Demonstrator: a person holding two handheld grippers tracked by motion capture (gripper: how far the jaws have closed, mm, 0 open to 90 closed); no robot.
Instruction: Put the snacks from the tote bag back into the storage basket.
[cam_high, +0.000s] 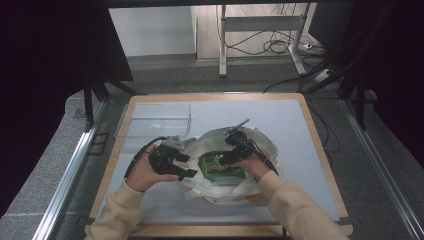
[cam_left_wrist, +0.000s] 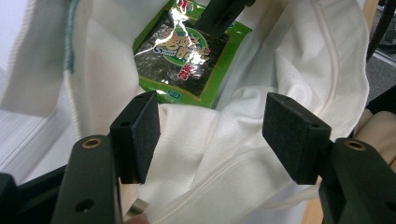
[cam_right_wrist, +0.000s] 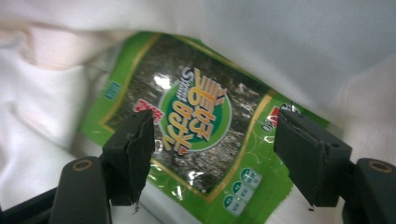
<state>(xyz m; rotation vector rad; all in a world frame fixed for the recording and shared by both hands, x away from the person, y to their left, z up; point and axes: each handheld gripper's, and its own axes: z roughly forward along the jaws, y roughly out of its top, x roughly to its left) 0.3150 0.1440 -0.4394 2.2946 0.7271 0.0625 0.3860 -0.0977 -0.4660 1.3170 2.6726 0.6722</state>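
Observation:
A white cloth bag lies open in the middle of the table, with a green seaweed snack packet inside it. My left gripper is at the bag's left rim, open. In the left gripper view, the bag's fabric lies between the left gripper's spread jaws, and the packet is just beyond. My right gripper reaches into the bag from the right. In the right gripper view, the right gripper is open with its jaws straddling the packet, not closed on it.
A clear plastic container stands at the table's back left, near the bag. The grey mat is bordered by a wooden table edge. The person's sleeves come in from the bottom.

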